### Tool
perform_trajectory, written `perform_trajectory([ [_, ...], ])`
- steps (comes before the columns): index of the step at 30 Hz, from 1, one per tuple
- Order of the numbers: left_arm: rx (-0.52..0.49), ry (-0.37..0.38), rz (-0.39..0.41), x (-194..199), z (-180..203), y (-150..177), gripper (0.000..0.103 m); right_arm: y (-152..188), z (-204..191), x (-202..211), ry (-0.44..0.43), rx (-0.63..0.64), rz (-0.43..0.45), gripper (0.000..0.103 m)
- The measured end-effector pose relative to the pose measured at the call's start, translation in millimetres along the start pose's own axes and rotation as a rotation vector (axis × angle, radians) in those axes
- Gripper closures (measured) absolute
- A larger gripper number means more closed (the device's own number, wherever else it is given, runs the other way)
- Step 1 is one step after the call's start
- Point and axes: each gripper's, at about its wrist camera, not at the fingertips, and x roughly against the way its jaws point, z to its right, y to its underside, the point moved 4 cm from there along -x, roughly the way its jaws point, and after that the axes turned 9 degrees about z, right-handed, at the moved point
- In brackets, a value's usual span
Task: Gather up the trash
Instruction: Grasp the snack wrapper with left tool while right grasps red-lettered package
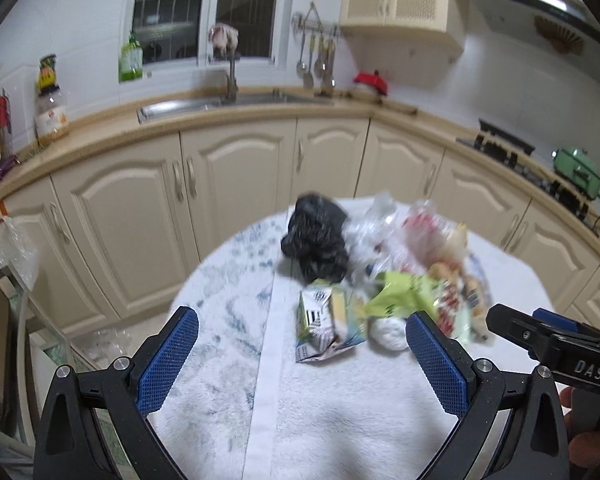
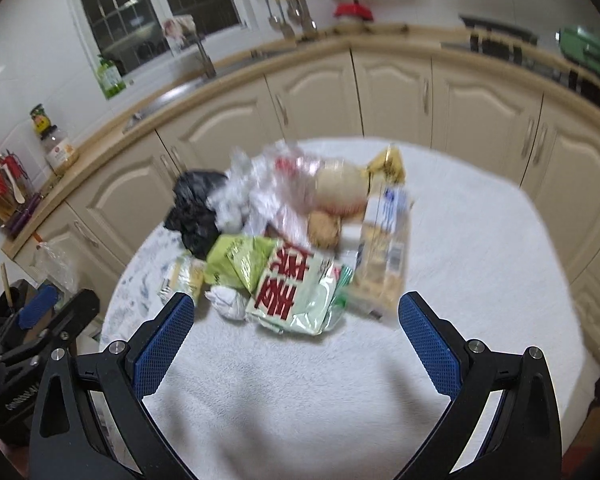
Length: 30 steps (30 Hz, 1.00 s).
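A pile of trash lies on a round table under a white fluffy cloth [image 1: 340, 420]. It holds a black plastic bag [image 1: 316, 236], a small crushed carton [image 1: 328, 320], a green wrapper [image 1: 400, 296] and a white crumpled ball [image 1: 388, 332]. My left gripper [image 1: 304, 360] is open just short of the carton, with nothing between its fingers. The right wrist view shows the black bag [image 2: 196, 208], a pale green packet with red characters [image 2: 296, 292], a tall carton [image 2: 384, 256] and a clear bag with bread [image 2: 332, 188]. My right gripper [image 2: 298, 344] is open and empty before the packet.
Cream kitchen cabinets [image 1: 228, 184] curve behind the table, with a sink [image 1: 220, 104] and a stove [image 1: 500, 144] on the counter. A clear plastic bag [image 1: 12, 244] hangs at the left. My right gripper [image 1: 516, 320] juts in at the right edge.
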Motion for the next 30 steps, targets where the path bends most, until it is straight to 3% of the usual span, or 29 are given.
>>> perform_trajectory([
  [6,-0.01,0.021,-0.09,-67.4,-6.8,-4.7,0.001,17.3,1.0,-42.4,0.008,-0.042,-0.087,0.001],
  [7,0.003,0.017,-0.134,-76.4,-7.6,-3.1,0.001,18.9,1.9,-46.6,0.015,-0.045,-0.095,0.001],
  [16,0.033,0.033,-0.223,-142.1,-7.7,0.6,0.001,18.2,6.6,-76.0,0.058,-0.048,-0.108,0.001],
  [18,0.033,0.032,-0.246,-157.4,-7.5,-0.3,0.002,16.9,8.1,-82.1,0.07,-0.042,-0.113,0.005],
  [21,0.016,0.044,-0.266,-173.2,-2.5,3.9,0.01,20.8,6.5,-89.9,0.059,-0.007,-0.135,0.019],
  [24,-0.001,0.045,-0.254,-180.5,-0.8,0.1,0.013,25.9,5.4,-86.7,0.055,0.036,-0.127,0.02],
  [30,-0.006,0.042,-0.241,-190.4,-0.2,-6.4,0.031,32.8,18.9,-71.1,0.036,0.02,-0.113,0.02],
])
